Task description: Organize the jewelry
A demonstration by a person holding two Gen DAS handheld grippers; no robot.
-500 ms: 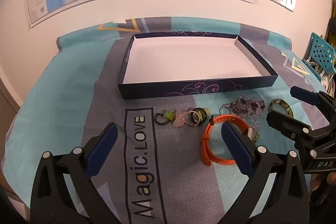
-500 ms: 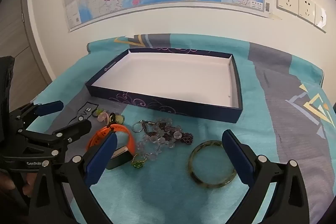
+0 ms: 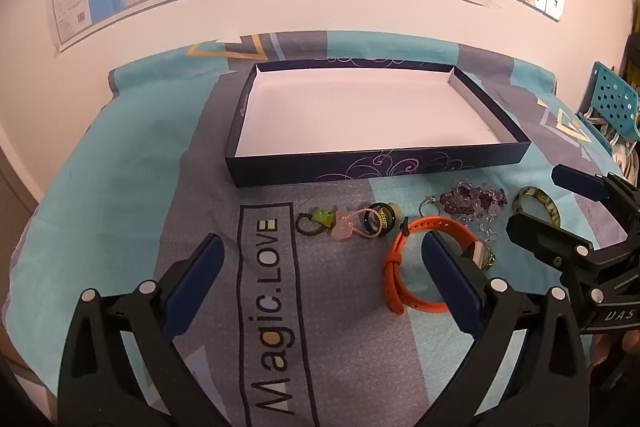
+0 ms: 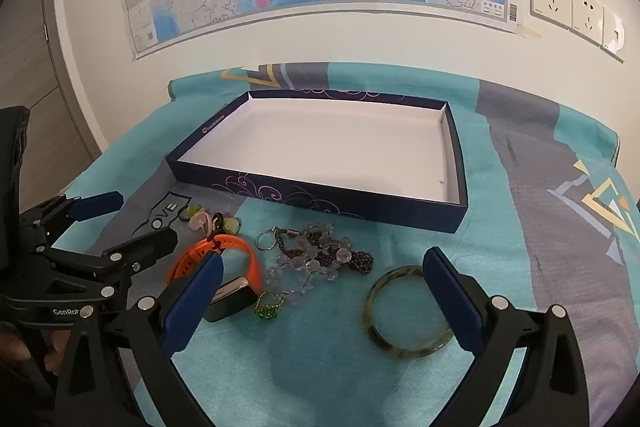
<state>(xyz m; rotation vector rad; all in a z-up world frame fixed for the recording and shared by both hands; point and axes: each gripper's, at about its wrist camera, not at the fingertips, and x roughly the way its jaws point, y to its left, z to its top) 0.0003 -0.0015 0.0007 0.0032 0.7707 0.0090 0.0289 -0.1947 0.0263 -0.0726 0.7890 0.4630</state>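
Jewelry laid out in front of an empty navy box, both hand-held grippers released above it.

On the tabletop's teal and grey cloth (image 3: 120,187), printed "Magic.LOVE", a shallow navy box (image 3: 376,169) with purple swirls and a white inside sits at 12 o'clock. The left hand-held gripper (image 3: 320,279) and right hand-held gripper (image 4: 322,291) both hang with jaws spread wide, holding nothing; "GenRob" shows on the left one's body in the right wrist view. Below the box, from 3 towards 9 o'clock: a mottled green bangle (image 4: 408,311), a clear and dark bead bracelet (image 4: 324,259) with a key ring, an orange watch (image 3: 404,267) beside a small green ring (image 4: 269,307), then a cluster of small rings and hair ties (image 3: 352,221).
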